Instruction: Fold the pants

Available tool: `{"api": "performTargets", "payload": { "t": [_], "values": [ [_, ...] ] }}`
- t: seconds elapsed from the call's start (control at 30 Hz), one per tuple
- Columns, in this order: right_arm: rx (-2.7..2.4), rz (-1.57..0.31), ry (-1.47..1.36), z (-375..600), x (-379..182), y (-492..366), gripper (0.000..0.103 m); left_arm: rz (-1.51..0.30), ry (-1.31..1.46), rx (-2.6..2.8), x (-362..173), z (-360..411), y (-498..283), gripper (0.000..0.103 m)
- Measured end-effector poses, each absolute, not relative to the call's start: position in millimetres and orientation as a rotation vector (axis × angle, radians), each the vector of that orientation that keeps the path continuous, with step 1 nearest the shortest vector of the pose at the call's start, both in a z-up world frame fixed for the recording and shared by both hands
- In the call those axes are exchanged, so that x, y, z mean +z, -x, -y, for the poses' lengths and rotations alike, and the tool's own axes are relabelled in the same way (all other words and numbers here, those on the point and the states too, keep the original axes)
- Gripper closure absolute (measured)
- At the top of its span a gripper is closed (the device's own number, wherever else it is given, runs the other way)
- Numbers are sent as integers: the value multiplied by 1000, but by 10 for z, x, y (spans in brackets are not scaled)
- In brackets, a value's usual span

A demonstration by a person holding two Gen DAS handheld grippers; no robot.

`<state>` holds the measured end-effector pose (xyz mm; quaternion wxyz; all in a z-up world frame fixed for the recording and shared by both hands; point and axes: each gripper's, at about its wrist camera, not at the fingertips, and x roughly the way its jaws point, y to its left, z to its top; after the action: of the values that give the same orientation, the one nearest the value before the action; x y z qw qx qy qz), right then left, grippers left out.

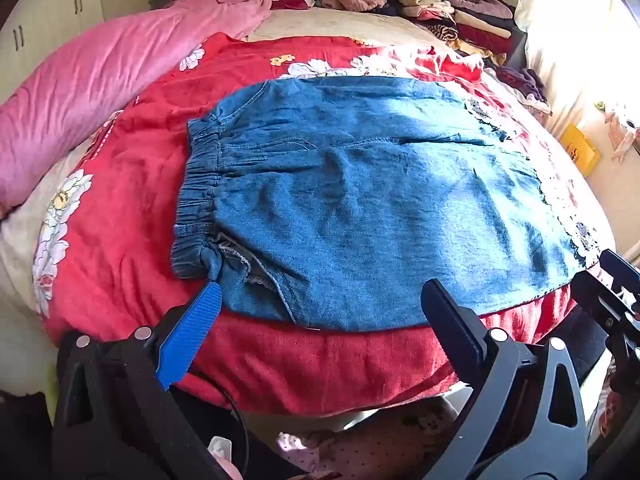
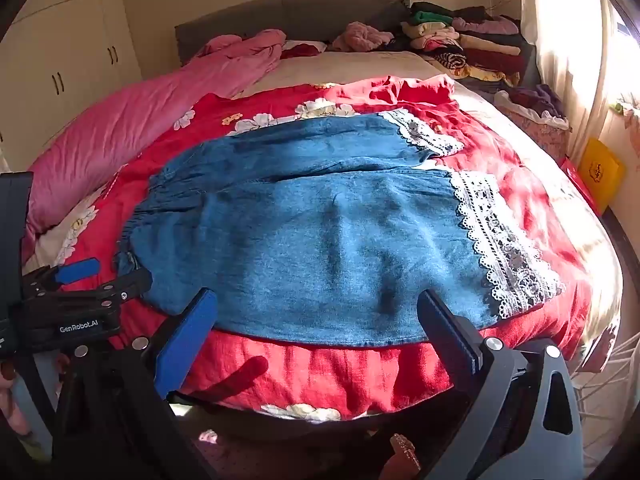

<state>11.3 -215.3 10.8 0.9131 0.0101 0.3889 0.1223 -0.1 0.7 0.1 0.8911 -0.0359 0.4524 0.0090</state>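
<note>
Blue denim pants point(image 1: 360, 200) lie flat on the red floral blanket point(image 1: 320, 360), with the elastic waistband point(image 1: 200, 184) at the left and white lace cuffs point(image 2: 500, 248) at the right. The two legs lie side by side. My left gripper point(image 1: 324, 286) is open over the near hem, and its blue fingertip point(image 1: 212, 292) sits just beside the waistband's near corner. My right gripper point(image 2: 316, 296) is open at the near edge of the closer leg, with nothing between its pads. The right wrist view shows the left gripper point(image 2: 108, 276) by the waistband corner point(image 2: 128, 260).
A pink quilt point(image 2: 140, 120) lies along the bed's left side. Stacked folded clothes point(image 2: 472, 44) fill the back right by the grey headboard point(image 2: 288, 12). Wardrobe doors point(image 2: 60, 60) stand at the left. A yellow bag point(image 2: 600, 172) rests on the floor at the right.
</note>
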Motion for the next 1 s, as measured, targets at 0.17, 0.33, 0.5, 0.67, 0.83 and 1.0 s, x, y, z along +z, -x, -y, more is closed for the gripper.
{"api": "performTargets", "payload": {
  "t": [0.17, 0.33, 0.5, 0.67, 0.83, 1.0],
  "values": [
    [278, -823, -18, 2133, 106, -108, 4, -937, 72, 17, 8, -17, 6, 9],
    [256, -800, -7, 2077, 179, -56, 4, -935, 61, 20, 43, 19, -11, 9],
    [260, -798, -11, 2096, 176, -72, 4, -930, 56, 21, 53, 14, 5, 9],
    [250, -796, -6, 2074, 95, -49, 4, -930, 62, 20, 79, -7, 10, 9],
    [251, -799, -6, 2066, 118, -46, 4, -930, 63, 22, 86, -20, 16, 9],
    [253, -800, -9, 2128, 107, -90, 4, -930, 62, 23, 81, -17, 19, 9]
  ]
}}
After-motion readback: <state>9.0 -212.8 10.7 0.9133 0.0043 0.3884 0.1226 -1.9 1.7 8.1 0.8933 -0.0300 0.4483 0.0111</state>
